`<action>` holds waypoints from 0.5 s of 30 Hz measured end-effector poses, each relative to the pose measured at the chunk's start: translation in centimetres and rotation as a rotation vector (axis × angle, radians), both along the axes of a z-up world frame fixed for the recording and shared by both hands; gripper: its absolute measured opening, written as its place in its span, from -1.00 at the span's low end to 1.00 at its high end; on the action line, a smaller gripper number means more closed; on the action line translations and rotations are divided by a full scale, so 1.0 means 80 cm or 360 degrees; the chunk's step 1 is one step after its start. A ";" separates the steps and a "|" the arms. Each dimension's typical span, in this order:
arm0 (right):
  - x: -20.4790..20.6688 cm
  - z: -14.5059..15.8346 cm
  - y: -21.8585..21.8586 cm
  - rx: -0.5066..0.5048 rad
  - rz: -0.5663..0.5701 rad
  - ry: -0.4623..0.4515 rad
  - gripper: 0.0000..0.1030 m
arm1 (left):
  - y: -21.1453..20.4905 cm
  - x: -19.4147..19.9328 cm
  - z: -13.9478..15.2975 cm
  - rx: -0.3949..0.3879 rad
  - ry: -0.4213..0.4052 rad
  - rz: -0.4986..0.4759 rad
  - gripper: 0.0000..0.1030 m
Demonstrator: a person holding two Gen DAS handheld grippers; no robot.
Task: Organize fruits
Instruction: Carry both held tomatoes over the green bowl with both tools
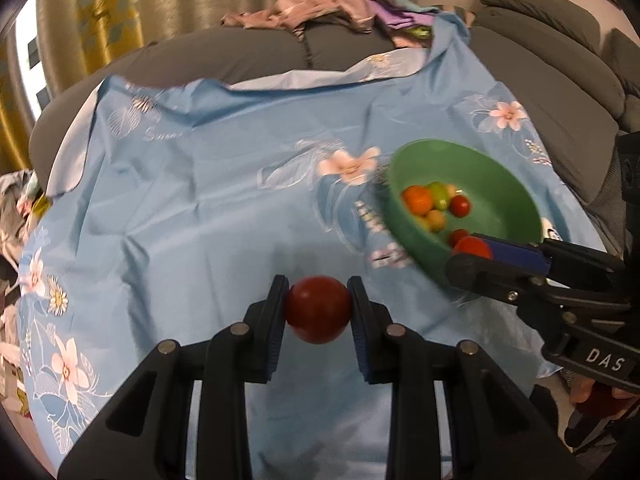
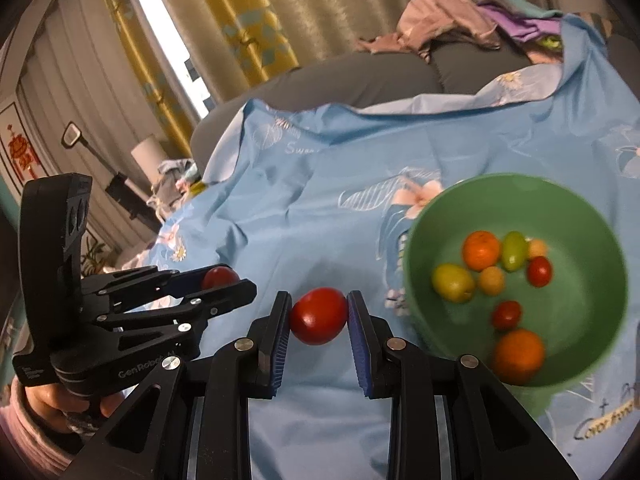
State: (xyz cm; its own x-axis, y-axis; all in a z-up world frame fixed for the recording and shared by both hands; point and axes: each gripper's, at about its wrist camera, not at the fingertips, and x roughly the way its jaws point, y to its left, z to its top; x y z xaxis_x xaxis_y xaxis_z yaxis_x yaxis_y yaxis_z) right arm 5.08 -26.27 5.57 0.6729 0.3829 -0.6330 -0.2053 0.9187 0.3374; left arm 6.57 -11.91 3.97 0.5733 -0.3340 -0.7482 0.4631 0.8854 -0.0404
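Both grippers are carrying fruit toward the green bowl [image 2: 612, 280], which is sitting on the blue floral cloth [image 1: 200, 200] at the right of both frames. The left gripper [image 1: 318, 310] is pinching a dark red tomato [image 1: 318, 308] between nearly closed fingers; the right gripper [image 2: 319, 316] is gripping a brighter red tomato [image 2: 319, 315] the same way. Judging by this, the delivery step is underway; next, each needs positioning over the bowl before releasing among the fruits [image 2: 482, 250] already inside.
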 end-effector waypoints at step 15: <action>-0.018 0.000 -0.092 -0.0031 -0.0280 -0.0024 -0.41 | -0.113 0.004 0.010 0.0036 -0.0026 -0.0263 -0.42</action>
State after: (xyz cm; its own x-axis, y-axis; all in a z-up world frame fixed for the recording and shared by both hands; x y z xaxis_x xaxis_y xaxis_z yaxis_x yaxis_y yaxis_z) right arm 3.68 -33.59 5.54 0.7377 0.2463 -0.6286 -0.0457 0.9472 0.3174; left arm 6.85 -20.95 4.77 0.5242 -0.4078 -0.7476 0.6028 0.7978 -0.0125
